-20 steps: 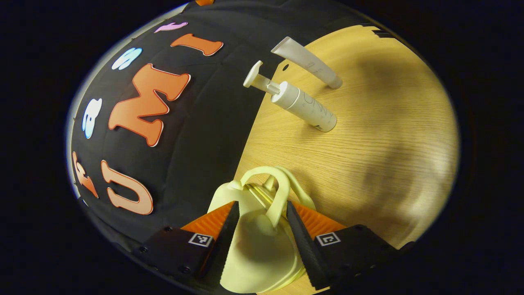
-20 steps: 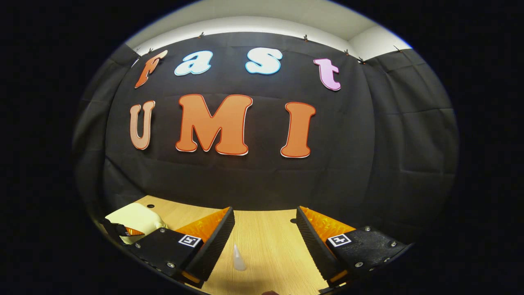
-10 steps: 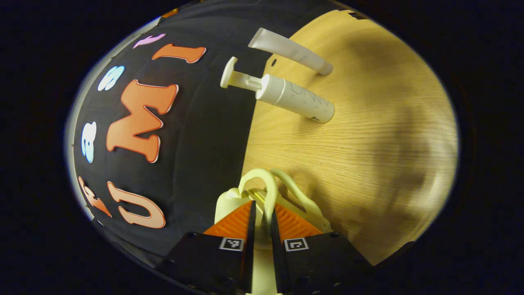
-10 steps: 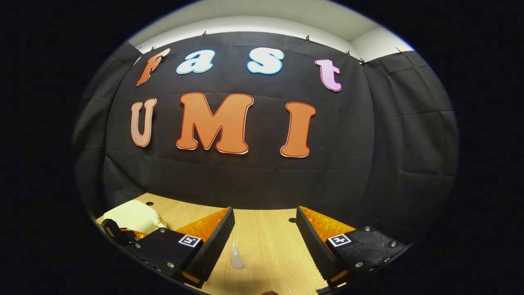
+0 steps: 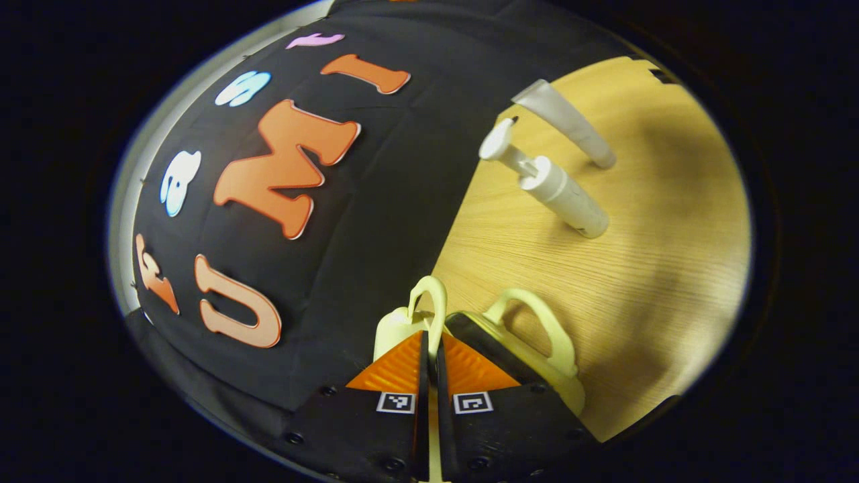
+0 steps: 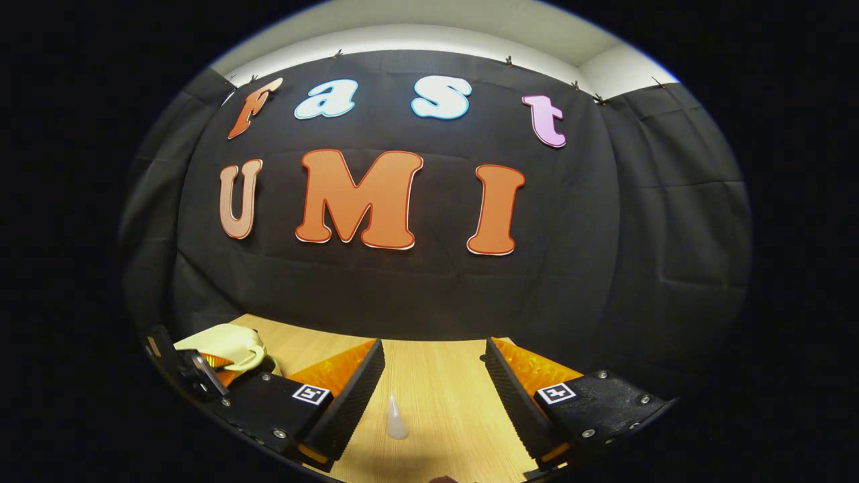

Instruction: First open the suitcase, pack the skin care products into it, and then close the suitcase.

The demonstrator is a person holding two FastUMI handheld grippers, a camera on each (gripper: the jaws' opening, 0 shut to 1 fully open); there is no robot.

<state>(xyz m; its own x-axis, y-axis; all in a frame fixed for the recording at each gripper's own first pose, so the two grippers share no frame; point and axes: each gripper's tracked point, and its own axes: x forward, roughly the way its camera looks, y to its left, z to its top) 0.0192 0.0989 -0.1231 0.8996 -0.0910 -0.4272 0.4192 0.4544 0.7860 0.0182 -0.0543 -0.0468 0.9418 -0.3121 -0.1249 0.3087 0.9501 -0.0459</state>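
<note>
My left gripper (image 5: 431,337) is shut on one handle (image 5: 433,295) of the small pale yellow suitcase (image 5: 545,365). That half is lifted away from the other half, whose own handle (image 5: 537,315) stands free, and a dark gap shows between them. A white pump bottle (image 5: 560,194) and a white tube (image 5: 570,122) stand on the wooden table (image 5: 644,268) beyond. In the right gripper view, my right gripper (image 6: 433,352) hangs open over the table, with a small clear pointed tip (image 6: 396,419) below it. The suitcase (image 6: 231,343) and the left gripper (image 6: 193,370) lie at its far left.
The black cloth wall runs along the back edge of the table (image 6: 446,402), close behind the suitcase. Small round holes (image 6: 482,357) mark the tabletop near that edge. Bare wood lies between the suitcase and the bottles.
The left gripper went from open around the handle to shut on it, then raised that half so the two handles parted. The right gripper barely shifted.
</note>
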